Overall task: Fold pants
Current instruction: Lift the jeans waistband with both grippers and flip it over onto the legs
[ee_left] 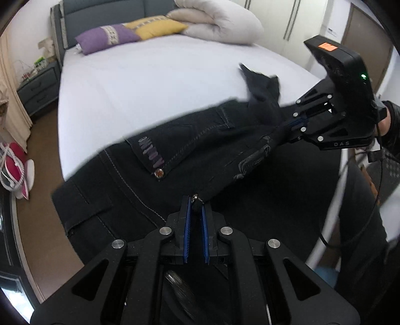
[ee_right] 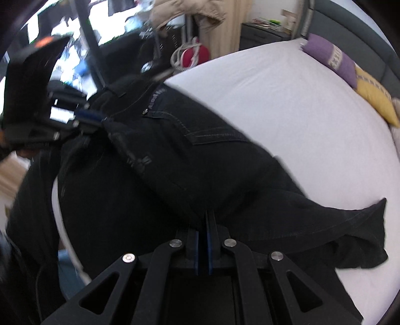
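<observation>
Black jeans [ee_left: 190, 150] hang stretched between my two grippers over the near edge of a white bed [ee_left: 150, 82]. My left gripper [ee_left: 196, 202] is shut on the waistband beside a metal button. My right gripper [ee_left: 287, 127] shows at the right of the left wrist view, shut on the jeans further along. In the right wrist view my right gripper [ee_right: 203, 220] is shut on the black cloth, the jeans [ee_right: 187, 155] run away to my left gripper [ee_right: 100, 120], and one leg end [ee_right: 362, 237] lies on the sheet.
A purple pillow [ee_left: 107, 37], a yellow pillow [ee_left: 155, 27] and a rolled white duvet [ee_left: 220, 22] lie at the headboard. A grey nightstand [ee_left: 37, 87] stands left of the bed. A red bag [ee_left: 15, 170] lies on the brown floor.
</observation>
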The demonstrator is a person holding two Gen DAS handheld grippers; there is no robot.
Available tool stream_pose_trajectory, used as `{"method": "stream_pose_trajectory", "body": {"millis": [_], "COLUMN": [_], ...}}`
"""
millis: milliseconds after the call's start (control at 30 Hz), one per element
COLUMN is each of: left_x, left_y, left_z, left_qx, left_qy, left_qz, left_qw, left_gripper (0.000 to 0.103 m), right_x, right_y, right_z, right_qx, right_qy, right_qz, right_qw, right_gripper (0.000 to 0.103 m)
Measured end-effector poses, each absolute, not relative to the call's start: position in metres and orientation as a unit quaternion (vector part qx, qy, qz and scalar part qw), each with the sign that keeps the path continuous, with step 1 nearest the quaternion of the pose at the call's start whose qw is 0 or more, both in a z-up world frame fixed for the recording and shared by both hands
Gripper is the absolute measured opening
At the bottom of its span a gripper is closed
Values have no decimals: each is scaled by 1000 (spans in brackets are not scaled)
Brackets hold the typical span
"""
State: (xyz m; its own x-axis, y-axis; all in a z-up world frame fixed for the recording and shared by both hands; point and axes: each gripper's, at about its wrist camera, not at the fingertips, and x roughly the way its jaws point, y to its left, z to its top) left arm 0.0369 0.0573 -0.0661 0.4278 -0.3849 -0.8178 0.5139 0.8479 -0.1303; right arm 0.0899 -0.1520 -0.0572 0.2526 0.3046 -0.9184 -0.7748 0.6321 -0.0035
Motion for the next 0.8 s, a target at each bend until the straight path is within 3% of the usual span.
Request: {"method": "stream_pose_trajectory", "body": {"millis": [333, 800], "left_x": [-33, -40], "left_y": [34, 11], "left_z": [-71, -70], "left_qx": [97, 121], "left_qy": [493, 494], "left_qz": [-295, -296], "left_qw": [813, 808], "left_gripper": [7, 7], "right_x": [19, -20], "right_y": [-152, -150], "right_z": [-72, -76], "right_qx": [-283, -331], "right_qy": [508, 496], "right_qz": [354, 320], "right_qw": [733, 736], "right_gripper": [6, 7]}}
